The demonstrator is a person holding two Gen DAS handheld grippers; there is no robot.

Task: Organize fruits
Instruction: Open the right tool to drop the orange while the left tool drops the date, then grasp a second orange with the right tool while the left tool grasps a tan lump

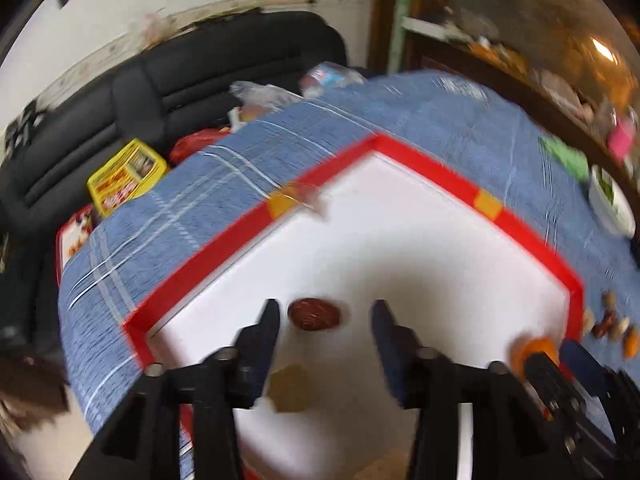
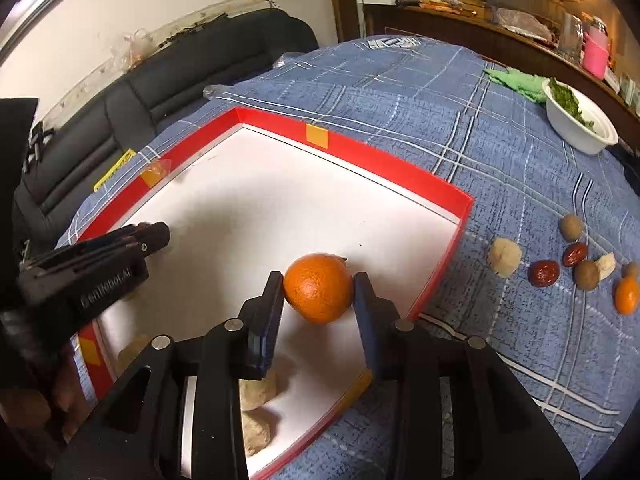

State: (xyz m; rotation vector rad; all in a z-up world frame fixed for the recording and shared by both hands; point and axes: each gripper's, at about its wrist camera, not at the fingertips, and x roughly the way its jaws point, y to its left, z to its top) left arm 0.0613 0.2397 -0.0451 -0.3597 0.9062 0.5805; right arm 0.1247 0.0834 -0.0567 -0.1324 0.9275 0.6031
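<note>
A red-rimmed white tray [image 2: 400, 168] lies on the blue checked cloth. My right gripper [image 2: 319, 278] points down into it, and an orange [image 2: 318, 294] rests on the tray floor between its fingers, which flank it closely without a clear squeeze. In the left wrist view my left gripper [image 1: 326, 306] stands open over the tray [image 1: 432, 172]. A dark red date [image 1: 314, 314] lies free on the white floor between the fingers, nearer the left one. The left gripper [image 2: 158, 236] also shows at the tray's left side. The right gripper [image 1: 560, 360] and the orange [image 1: 536, 350] show at the left wrist view's lower right.
Loose on the cloth right of the tray are beige lumps [image 2: 505, 262], red dates [image 2: 543, 273], brown round fruits [image 2: 571, 227] and a small orange [image 2: 626, 295]. Two beige lumps [image 2: 258, 392] lie in the tray's near corner. A white bowl of greens [image 2: 580, 124] stands far right. A black sofa [image 2: 180, 76] runs behind.
</note>
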